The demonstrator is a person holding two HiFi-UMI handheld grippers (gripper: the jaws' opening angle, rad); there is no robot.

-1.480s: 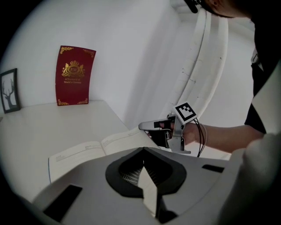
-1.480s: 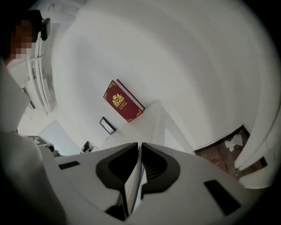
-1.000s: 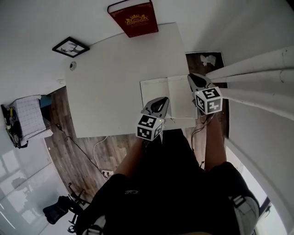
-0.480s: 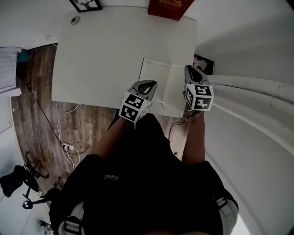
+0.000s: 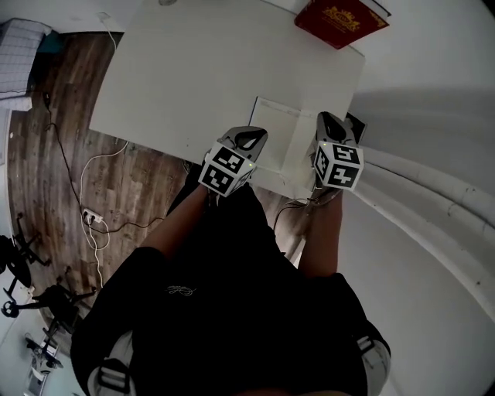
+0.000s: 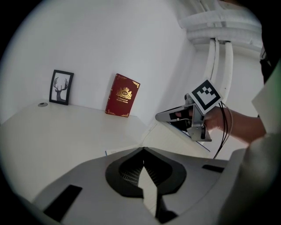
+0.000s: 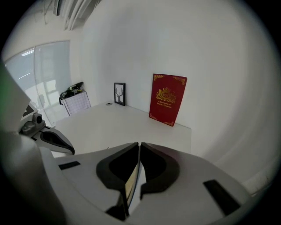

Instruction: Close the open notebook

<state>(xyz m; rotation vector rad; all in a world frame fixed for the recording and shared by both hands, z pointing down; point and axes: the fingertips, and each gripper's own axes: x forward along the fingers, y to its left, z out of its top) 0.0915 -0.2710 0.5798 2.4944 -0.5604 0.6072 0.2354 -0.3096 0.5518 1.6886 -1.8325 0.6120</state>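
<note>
The open notebook (image 5: 277, 130) lies at the near right corner of the white table (image 5: 193, 69). My right gripper (image 5: 326, 122) is shut on the notebook's right cover, which shows edge-on as a thin strip between the jaws (image 7: 138, 145). In the left gripper view that cover (image 6: 189, 132) is raised off the table, tilted over the pale pages (image 6: 169, 141). My left gripper (image 5: 254, 136) sits at the notebook's left edge. Its jaws (image 6: 143, 149) meet at the tips with nothing seen held.
A red book (image 5: 340, 19) stands against the wall at the table's far edge, and a small framed picture (image 6: 60, 86) stands to its left. White pipes (image 5: 433, 186) run along the wall on the right. Cables (image 5: 93, 216) lie on the wooden floor to the left.
The head view has swung, so the table now sits higher and further right. Both grippers have moved along with the notebook's edges. The right half of the notebook has come up from flat.
</note>
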